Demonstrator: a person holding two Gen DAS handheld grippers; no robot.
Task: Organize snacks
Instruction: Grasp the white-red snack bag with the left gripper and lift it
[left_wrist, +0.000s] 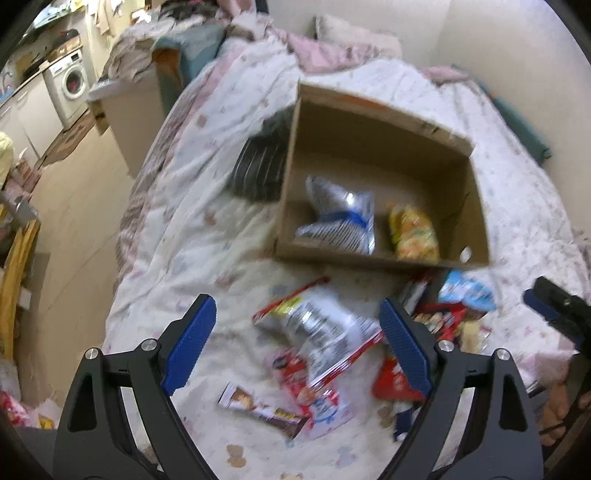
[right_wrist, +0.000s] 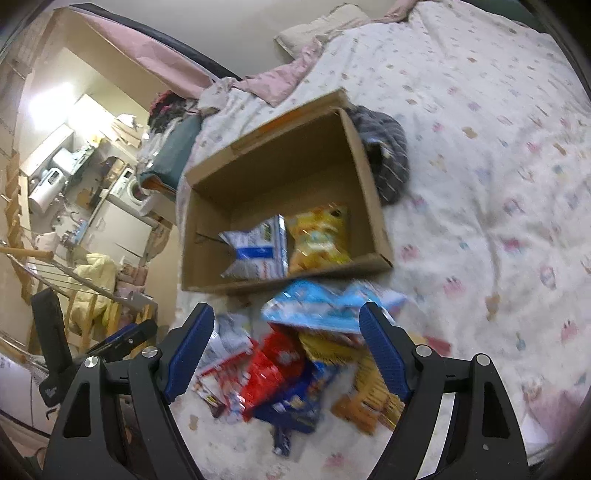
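Hovering wide open and empty, left gripper (left_wrist: 297, 343) and right gripper (right_wrist: 286, 349) must next pinch loose foil snack packets (right_wrist: 280, 365) for the brown cardboard box (left_wrist: 476, 206).

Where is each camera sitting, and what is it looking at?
Left wrist: sits on the left gripper, looking down between its open jaws at snack packets on the bed and the cardboard box; the right gripper peeks in at the right edge.
Right wrist: sits on the right gripper, jaws open, looking down at the snack pile and box; the left gripper shows at left.
Both see the box, silver bag and yellow bag.
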